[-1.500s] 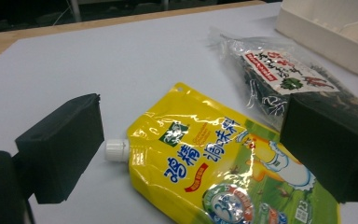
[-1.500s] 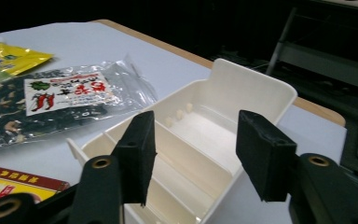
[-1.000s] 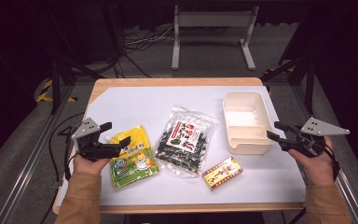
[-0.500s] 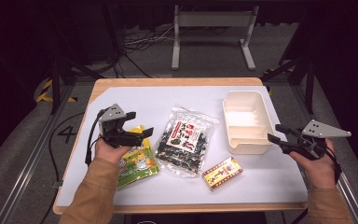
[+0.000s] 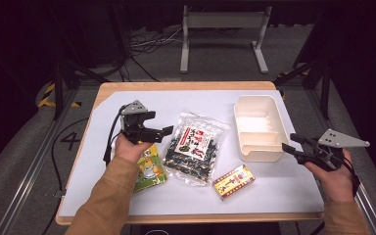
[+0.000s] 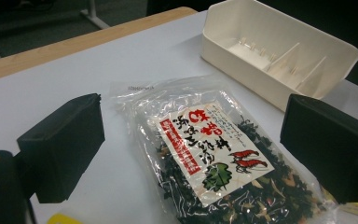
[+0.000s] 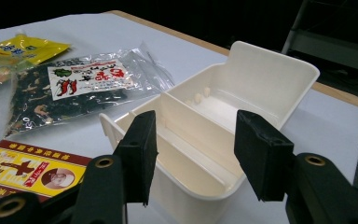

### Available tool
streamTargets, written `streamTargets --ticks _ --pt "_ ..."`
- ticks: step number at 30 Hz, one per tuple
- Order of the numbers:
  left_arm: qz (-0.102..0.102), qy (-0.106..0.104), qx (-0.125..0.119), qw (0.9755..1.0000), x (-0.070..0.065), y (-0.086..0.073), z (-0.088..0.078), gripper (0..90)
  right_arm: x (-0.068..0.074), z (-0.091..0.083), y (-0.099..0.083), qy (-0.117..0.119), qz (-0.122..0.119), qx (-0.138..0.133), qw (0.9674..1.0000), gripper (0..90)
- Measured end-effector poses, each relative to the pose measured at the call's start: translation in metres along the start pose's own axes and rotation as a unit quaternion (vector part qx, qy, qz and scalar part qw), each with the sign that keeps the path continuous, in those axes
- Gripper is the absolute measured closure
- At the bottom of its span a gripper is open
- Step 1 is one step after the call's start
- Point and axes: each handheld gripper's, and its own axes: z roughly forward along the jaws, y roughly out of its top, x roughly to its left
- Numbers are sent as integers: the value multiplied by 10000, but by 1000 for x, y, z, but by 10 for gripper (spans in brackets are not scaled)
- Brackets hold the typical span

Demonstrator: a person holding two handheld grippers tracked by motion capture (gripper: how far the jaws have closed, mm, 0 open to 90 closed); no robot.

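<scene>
A clear bag of dark dried seaweed with a red and white label lies mid-table. My left gripper hovers just left of it, jaws pointing right. In the left gripper view the left gripper stands open, its jaws wide apart, with the bag ahead and nothing gripped. A white divided bin sits at the right. My right gripper is open at the bin's near right corner. In the right gripper view the right gripper frames the bin's rim without pressing on it.
A yellow-green snack packet lies under my left wrist. A yellow and red box lies in front of the bag. The white mat covers a wooden table, with dark floor and stands beyond.
My left hand has moved right and slightly away from me, from above the yellow-green packet to the seaweed bag's left edge. The right hand has stayed put.
</scene>
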Motion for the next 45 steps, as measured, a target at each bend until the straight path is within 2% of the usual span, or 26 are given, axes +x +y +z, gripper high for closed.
streamTargets --ticks 5,10,16,17,20,26,30,31,33,38,40,42,45 --pt "-22 37 182 9998 1 3 14 70 2 -7 -2 -39 42 -20 10000 495" --pt "-59 62 375 9993 5 2 30 81 4 -8 -4 -42 54 41 10000 489" --pt "-70 182 514 9985 9 -1 41 113 6 -7 -5 -33 39 72 10000 484" --pt "-108 241 630 9977 12 -3 47 118 6 -7 -5 -31 38 80 10000 482" --pt "-146 250 704 9971 14 -6 52 132 7 -7 -5 -27 28 85 10000 479" --pt "-189 298 1010 9943 16 -12 65 139 8 -6 -5 -39 17 125 9999 474" --pt "-290 295 1233 9915 19 -15 71 140 9 -3 -6 -24 12 155 9999 467" --pt "-290 295 1233 9915 19 -15 71 138 9 -3 -6 -24 12 155 9999 467" --pt "-549 199 1408 9883 22 -19 77 125 9 -1 -7 -2 69 163 9998 453" --pt "-679 190 1651 9837 25 -22 83 136 9 1 -8 19 85 175 9998 447" --pt "-735 223 1732 9819 26 -23 86 147 10 1 -7 25 81 178 9998 445" --pt "-787 354 1843 9791 26 -24 88 167 10 1 -8 24 79 184 9998 444" --pt "-865 359 1877 9778 26 -25 90 189 9 2 -8 33 83 191 9998 442"
